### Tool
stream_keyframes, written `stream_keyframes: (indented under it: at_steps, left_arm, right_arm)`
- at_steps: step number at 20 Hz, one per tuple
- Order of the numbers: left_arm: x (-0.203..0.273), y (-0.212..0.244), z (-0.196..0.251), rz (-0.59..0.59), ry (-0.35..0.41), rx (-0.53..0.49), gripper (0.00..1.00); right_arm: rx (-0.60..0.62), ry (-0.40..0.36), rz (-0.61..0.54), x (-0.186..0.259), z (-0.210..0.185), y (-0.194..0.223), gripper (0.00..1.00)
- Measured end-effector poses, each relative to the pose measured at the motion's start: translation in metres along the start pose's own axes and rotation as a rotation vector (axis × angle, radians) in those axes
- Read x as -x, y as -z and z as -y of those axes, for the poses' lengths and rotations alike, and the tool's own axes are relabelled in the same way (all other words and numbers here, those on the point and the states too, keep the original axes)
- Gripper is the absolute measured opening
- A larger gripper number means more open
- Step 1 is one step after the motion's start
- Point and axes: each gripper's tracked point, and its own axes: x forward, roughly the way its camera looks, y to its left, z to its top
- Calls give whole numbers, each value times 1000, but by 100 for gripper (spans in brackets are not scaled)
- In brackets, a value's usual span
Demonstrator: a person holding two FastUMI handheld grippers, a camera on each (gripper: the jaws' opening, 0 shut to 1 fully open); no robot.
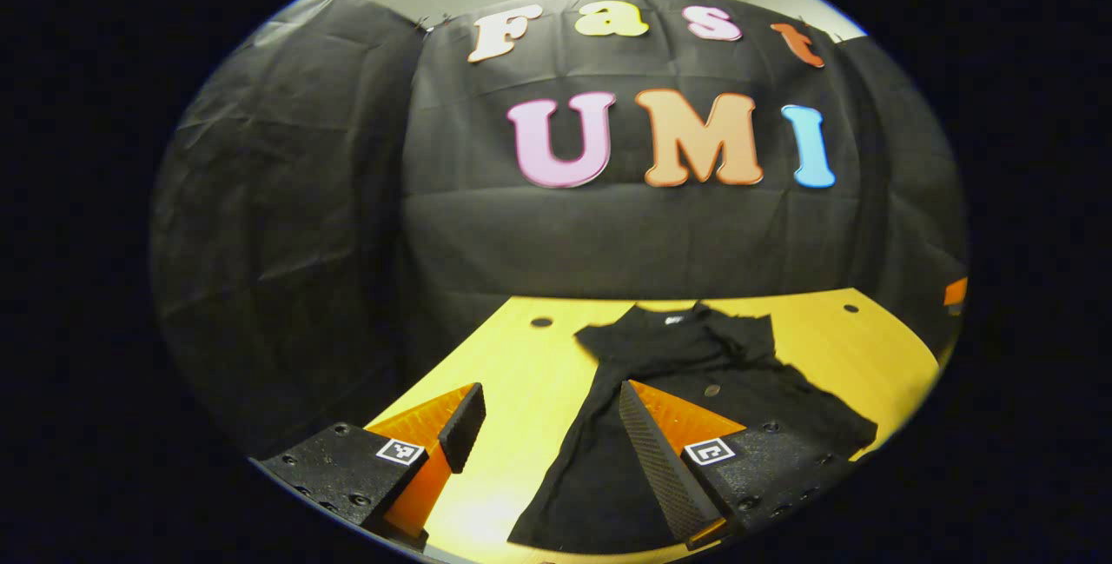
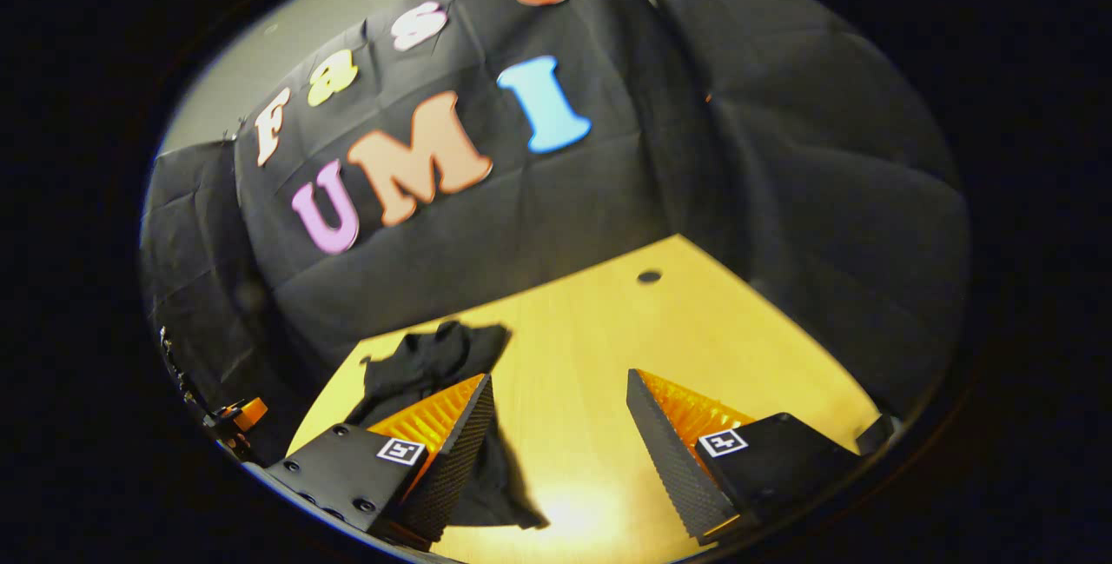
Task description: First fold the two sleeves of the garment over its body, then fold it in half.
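Evidently the black garment (image 1: 695, 390) lay flat on the yellow counter (image 1: 521, 373), its long axis running near to far with the collar far, closer to the left gripper (image 1: 543, 425) than the right gripper (image 2: 560, 425), both with jaws apart and empty.

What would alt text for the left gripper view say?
A black garment lies spread on a yellow table, collar toward the black cloth wall. The left gripper hovers open above its near edge.
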Motion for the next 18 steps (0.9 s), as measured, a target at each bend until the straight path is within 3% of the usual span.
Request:
stream_keyframes:
  at_steps: [3,7,10,11,12,18]
  left_arm:
    - [20,57,-3,-100,6,32,92]
    - [26,131,3,-271,42,31,93]
    - [22,155,5,-335,61,43,94]
    - [21,162,7,-353,63,50,94]
    - [19,168,8,-372,62,59,94]
    - [19,191,6,-424,44,105,94]
  right_arm:
    - [96,-8,-160,-26,-17,66,98]
    - [246,-1,-293,-48,-27,120,98]
    - [252,-14,-348,-56,-27,120,99]
    - [241,-15,-362,-52,-25,117,94]
    - [233,-14,-370,-52,-23,112,99]
    - [244,-27,-387,-55,-26,114,99]
